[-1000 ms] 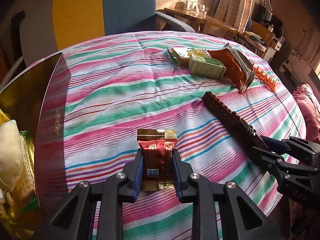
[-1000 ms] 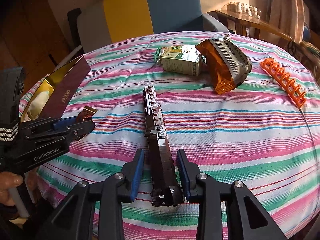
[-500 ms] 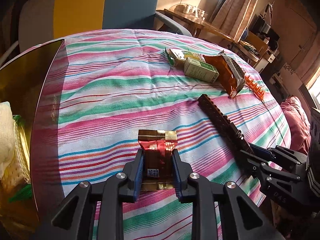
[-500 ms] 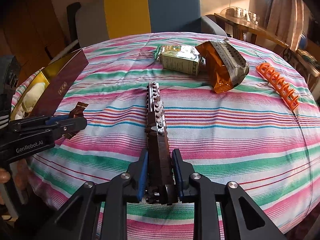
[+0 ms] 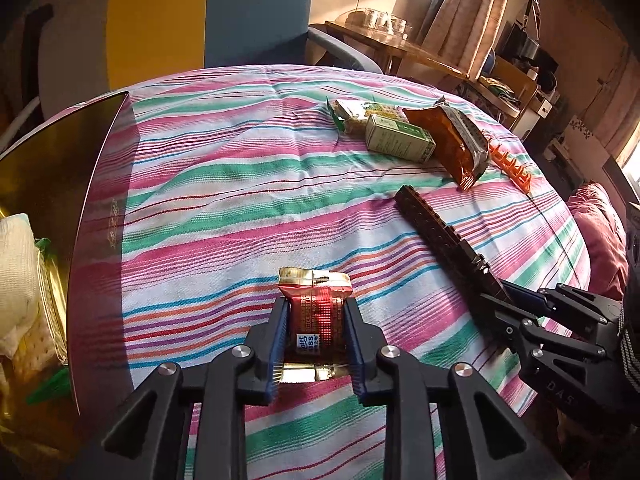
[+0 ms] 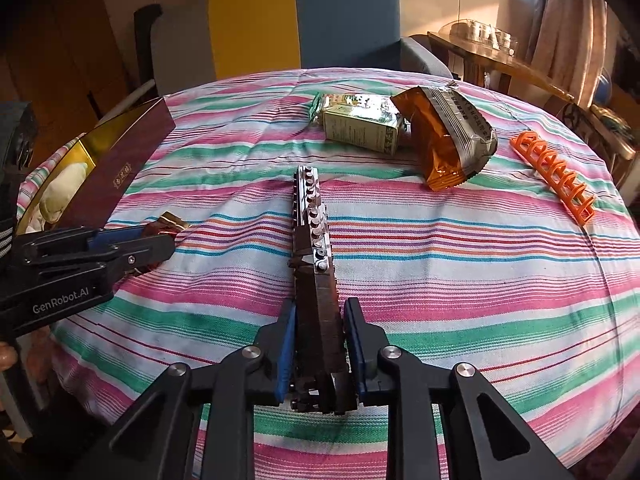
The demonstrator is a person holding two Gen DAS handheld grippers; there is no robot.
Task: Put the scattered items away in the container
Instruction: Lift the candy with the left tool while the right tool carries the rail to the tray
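My left gripper (image 5: pixel 316 308) is shut on a small red and gold snack packet (image 5: pixel 316 312) just over the striped tablecloth. Its blue pads press both sides of the packet. My right gripper (image 6: pixel 320 312) is shut on the near end of a long dark brown brick bar (image 6: pixel 314 240) that lies lengthwise on the cloth. The maroon box with a gold lining (image 5: pixel 100 208) stands open at the left edge, with pale wrapped items inside. In the right wrist view the box (image 6: pixel 120 160) sits far left, behind the left gripper (image 6: pixel 152 246).
A green carton (image 6: pixel 360 130), a green snack pack (image 6: pixel 344 102), an orange and silver bag (image 6: pixel 452 136) and an orange plastic rack (image 6: pixel 554 176) lie toward the far side of the round table (image 6: pixel 480 280). A blue and yellow chair (image 6: pixel 304 20) stands behind it.
The right gripper has closed from open around the brick bar to clamped on it. The left gripper stays shut on the packet and has barely shifted.
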